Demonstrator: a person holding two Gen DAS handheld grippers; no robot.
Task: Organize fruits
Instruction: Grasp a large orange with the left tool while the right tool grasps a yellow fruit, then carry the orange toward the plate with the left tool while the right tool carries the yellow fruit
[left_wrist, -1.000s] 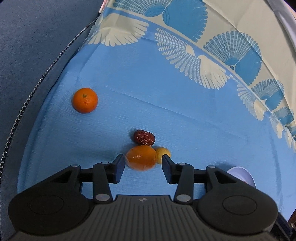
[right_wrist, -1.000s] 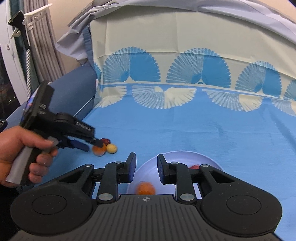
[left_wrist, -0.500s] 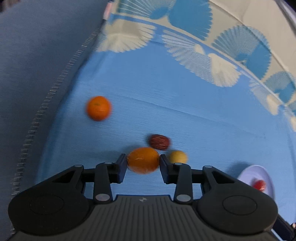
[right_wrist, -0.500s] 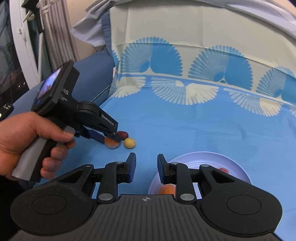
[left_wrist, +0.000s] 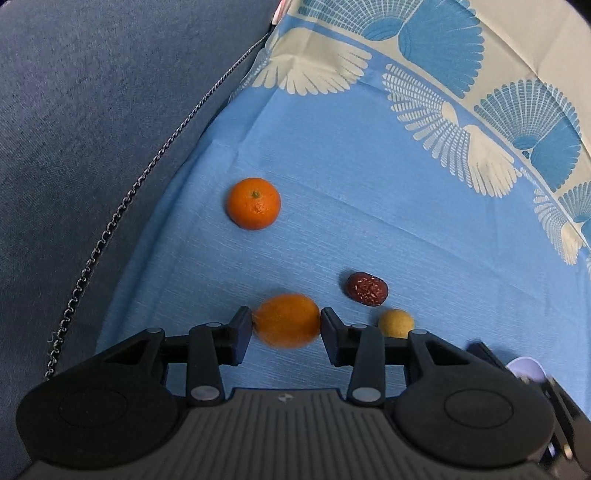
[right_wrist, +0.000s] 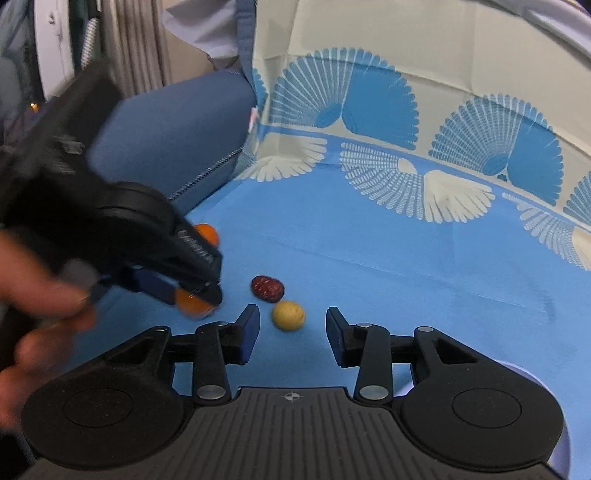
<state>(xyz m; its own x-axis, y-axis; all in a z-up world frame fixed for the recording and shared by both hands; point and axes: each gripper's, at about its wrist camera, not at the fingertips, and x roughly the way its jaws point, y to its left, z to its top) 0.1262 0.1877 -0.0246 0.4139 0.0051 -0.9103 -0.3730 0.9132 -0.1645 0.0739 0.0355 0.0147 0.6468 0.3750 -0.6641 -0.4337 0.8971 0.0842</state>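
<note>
My left gripper (left_wrist: 284, 326) is shut on a small oval orange fruit (left_wrist: 287, 320) and holds it just above the blue cloth; it also shows in the right wrist view (right_wrist: 195, 301). A round tangerine (left_wrist: 253, 208) lies farther left. A dark red date (left_wrist: 367, 288) and a small yellow fruit (left_wrist: 395, 322) lie to the right of the held fruit. My right gripper (right_wrist: 291, 328) is open and empty, with the yellow fruit (right_wrist: 288, 315) just ahead between its fingers and the date (right_wrist: 267, 287) behind it.
A pale lilac plate (left_wrist: 526, 369) shows at the right edge, and its rim (right_wrist: 561, 454) is under my right gripper. The blue patterned cloth (right_wrist: 406, 251) covers a blue sofa (left_wrist: 92, 110) with a zip along its edge.
My left gripper closed on the oval orange fruit and carried it left, away from the date and yellow fruit. My right gripper opened and moved from over the plate toward the yellow fruit.
</note>
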